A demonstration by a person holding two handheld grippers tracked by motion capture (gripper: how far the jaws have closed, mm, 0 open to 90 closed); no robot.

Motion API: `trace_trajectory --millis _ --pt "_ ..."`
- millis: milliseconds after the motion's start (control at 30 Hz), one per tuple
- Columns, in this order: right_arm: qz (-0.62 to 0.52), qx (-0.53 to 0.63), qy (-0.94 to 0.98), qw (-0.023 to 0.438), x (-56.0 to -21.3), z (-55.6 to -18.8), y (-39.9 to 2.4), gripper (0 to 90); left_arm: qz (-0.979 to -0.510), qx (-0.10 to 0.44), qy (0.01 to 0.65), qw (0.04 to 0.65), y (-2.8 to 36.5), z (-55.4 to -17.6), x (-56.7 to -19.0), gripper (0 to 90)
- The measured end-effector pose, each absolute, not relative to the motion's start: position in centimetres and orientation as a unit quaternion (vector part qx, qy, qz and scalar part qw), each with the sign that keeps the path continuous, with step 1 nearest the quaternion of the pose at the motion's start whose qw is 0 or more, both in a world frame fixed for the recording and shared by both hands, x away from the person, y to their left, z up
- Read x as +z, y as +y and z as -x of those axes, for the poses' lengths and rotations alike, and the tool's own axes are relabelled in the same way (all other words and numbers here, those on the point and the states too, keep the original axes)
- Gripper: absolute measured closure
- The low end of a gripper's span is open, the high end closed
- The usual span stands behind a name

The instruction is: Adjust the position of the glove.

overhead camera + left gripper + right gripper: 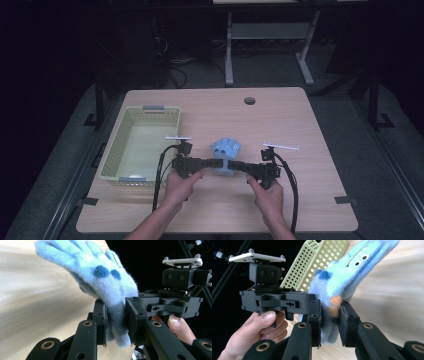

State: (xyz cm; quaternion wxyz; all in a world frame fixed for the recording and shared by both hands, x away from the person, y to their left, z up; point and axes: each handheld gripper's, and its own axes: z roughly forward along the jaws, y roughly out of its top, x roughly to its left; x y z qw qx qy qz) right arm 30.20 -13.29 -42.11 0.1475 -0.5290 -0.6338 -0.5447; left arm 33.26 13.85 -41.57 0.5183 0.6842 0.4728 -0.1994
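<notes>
A fuzzy light-blue glove (225,149) with darker blue spots hangs above the middle of the wooden table (280,115), held by its cuff from both sides. My left gripper (216,162) comes in from the left and is shut on the cuff. In the left gripper view the glove (100,275) is pinched between the pads of the left gripper (116,322), its fingers pointing up and away. My right gripper (238,165) is shut on the cuff from the right. In the right gripper view the glove (347,272) shows cartoon eyes and an orange patch between the jaws of the right gripper (330,322).
A pale yellow perforated basket (115,145) stands on the left of the table, empty, also seen as the basket (322,257) behind the glove. A cable hole (249,100) sits near the table's far edge. A white table frame (270,35) stands beyond.
</notes>
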Motion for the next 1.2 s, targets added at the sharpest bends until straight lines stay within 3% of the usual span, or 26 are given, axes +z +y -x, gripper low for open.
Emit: trace_trajectory --millis 467,1200 --pt "0.504 -0.549 -0.649 0.153 -39.2 -31.7 -9.8 73.5 -0.683 -0.186 0.472 0.526 17.6 -33.8 -38.6 71.1" --pt "0.476 -0.542 -0.671 0.171 -37.2 -33.9 -4.2 73.4 -0.668 -0.171 0.485 0.537 23.3 -34.3 -37.1 70.9"
